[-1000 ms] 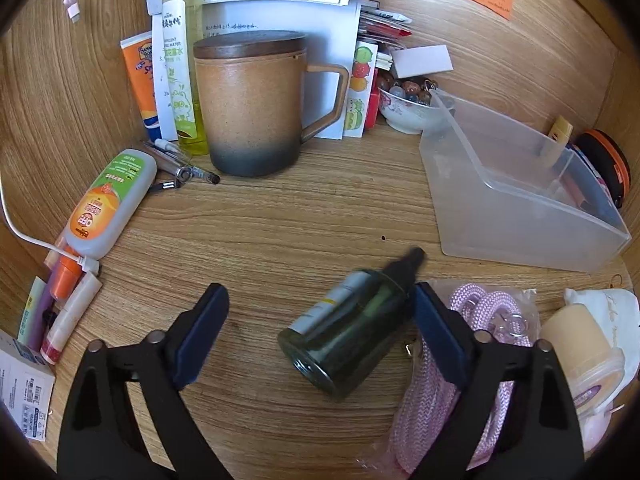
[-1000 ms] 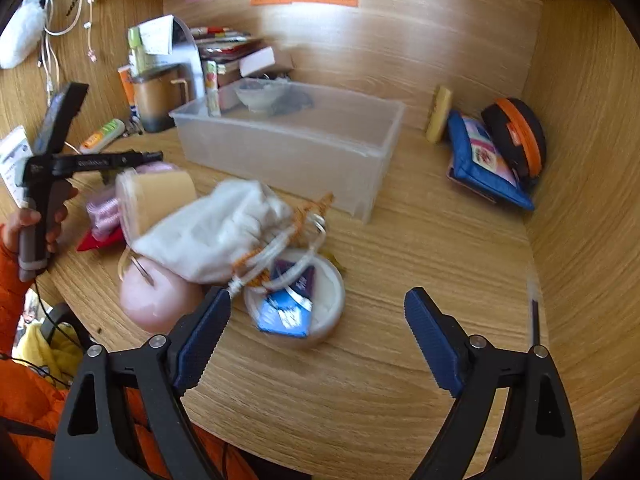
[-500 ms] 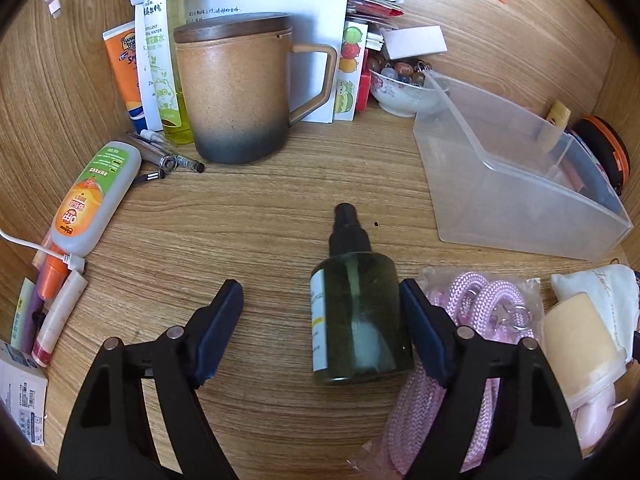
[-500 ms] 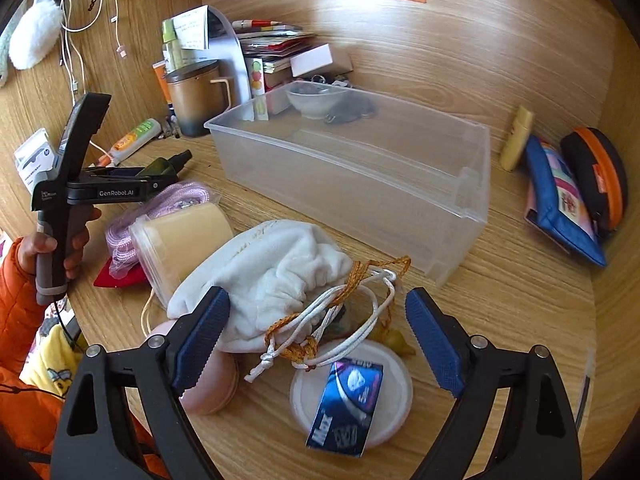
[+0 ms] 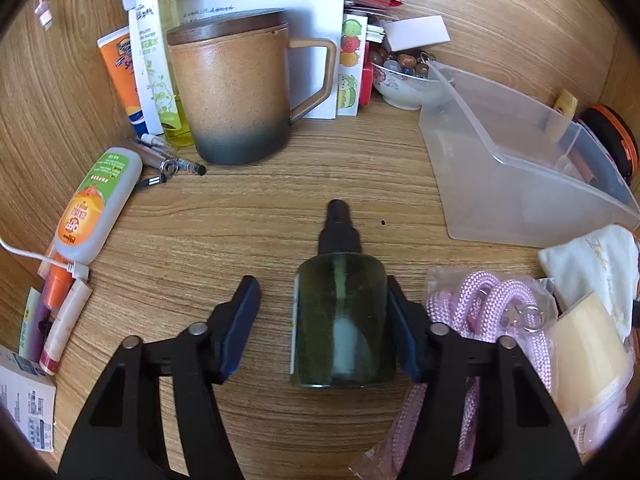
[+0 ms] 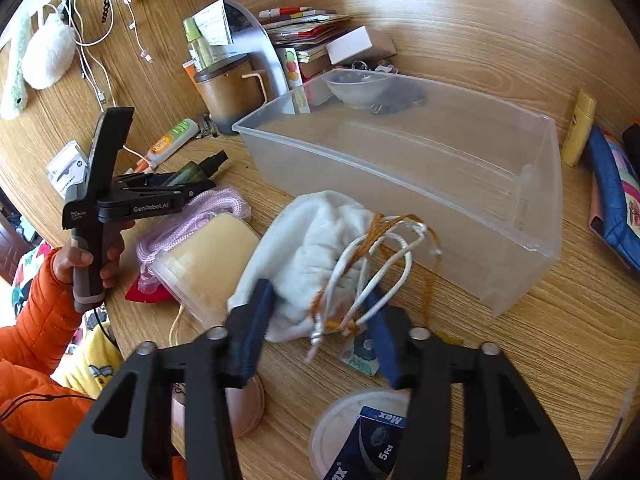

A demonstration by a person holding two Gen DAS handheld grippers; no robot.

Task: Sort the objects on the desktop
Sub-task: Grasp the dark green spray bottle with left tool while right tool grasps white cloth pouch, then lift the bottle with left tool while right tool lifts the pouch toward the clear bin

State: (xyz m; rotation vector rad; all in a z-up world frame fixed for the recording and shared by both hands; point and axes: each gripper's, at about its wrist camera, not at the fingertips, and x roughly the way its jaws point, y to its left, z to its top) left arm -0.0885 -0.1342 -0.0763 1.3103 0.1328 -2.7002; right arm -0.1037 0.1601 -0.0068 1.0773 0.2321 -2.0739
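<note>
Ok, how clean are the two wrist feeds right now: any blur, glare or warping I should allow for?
Left wrist view: sharp at centre, even daylight, soft shine on the dark green spray bottle, strong fisheye bending of the desk grain, black corners. Right wrist view: same warping, the clear plastic bin bows; the white drawstring pouch is slightly soft near the fingers.
</note>
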